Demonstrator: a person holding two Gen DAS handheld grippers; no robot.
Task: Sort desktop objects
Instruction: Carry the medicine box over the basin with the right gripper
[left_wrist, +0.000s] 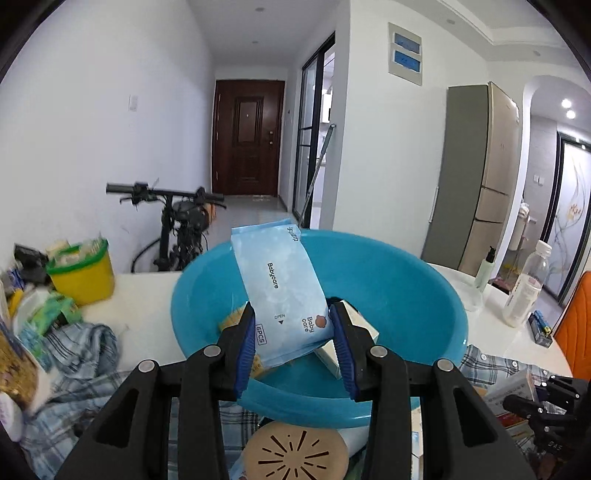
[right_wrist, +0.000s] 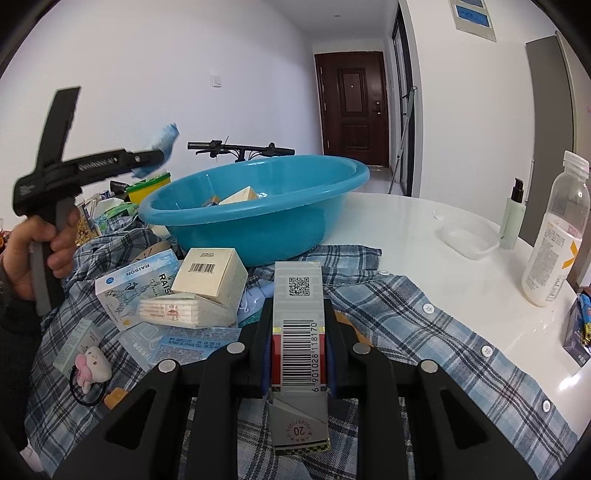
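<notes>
While both tools carry loads, the sorting looks partly done.
The left tool (left_wrist: 291, 332) pinches a blue wipes pack (left_wrist: 279, 291) above the blue basin (right_wrist: 258, 221), where two boxes already lie; the right tool (right_wrist: 298, 332) clamps a barcoded carton (right_wrist: 298, 314) short of the basin, with boxes (right_wrist: 207, 277) left on the plaid shirt (right_wrist: 406, 314) beside it.
</notes>
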